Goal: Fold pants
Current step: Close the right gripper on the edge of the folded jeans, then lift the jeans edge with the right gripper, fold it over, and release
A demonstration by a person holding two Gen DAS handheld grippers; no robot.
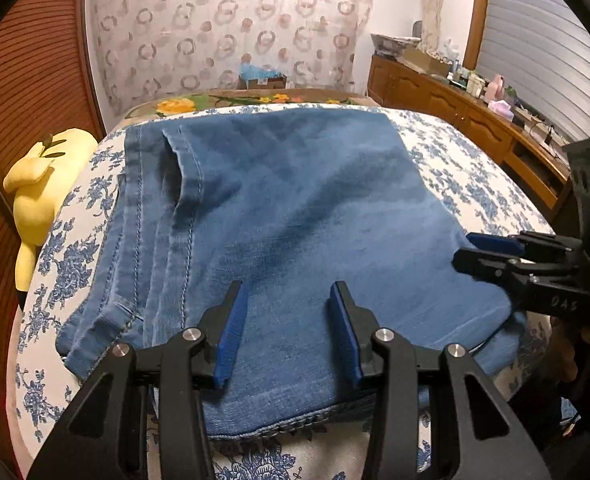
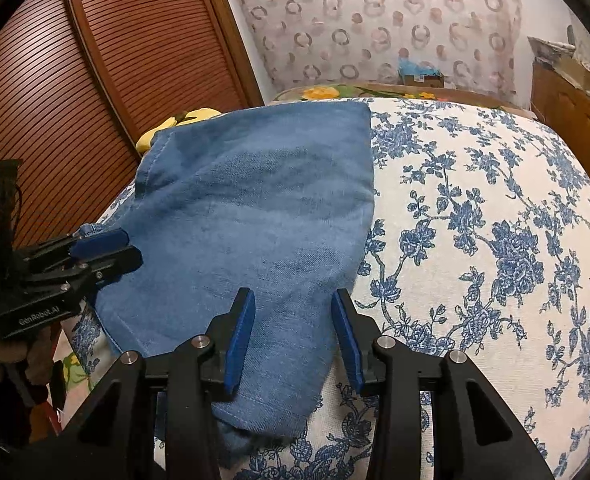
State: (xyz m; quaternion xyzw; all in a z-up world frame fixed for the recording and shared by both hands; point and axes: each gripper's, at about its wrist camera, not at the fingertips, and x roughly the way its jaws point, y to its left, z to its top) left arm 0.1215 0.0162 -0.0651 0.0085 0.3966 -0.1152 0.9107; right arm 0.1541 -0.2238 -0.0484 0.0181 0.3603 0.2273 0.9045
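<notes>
Pants (image 1: 287, 216) lie folded on the bed (image 2: 475, 208), a blue denim stack on its flowered sheet, and much of them is hard to read: you cannot count the layers, and the near hem is cut off behind the black arms of your left tongs (image 1: 287, 292). Those tongs hover over the near part of the pants with the jaws partly apart and nothing between the blue pads. Your right tongs (image 2: 293, 300) stand the same way, half open, over the pants' near right corner; whether the tips touch the cloth you cannot tell. From each camera the other tongs show only side-on at the edge of the pants, with the hand behind them mostly cropped. Left of the pants a yellow plush toy (image 1: 39, 184) lies half off the bed against slatted wooden doors (image 2: 95, 80). Right of the pants stands a wooden cabinet (image 1: 455, 112) crowded with small items too blurred to name. Beyond the pants hangs a circle-patterned curtain (image 1: 223, 28).
</notes>
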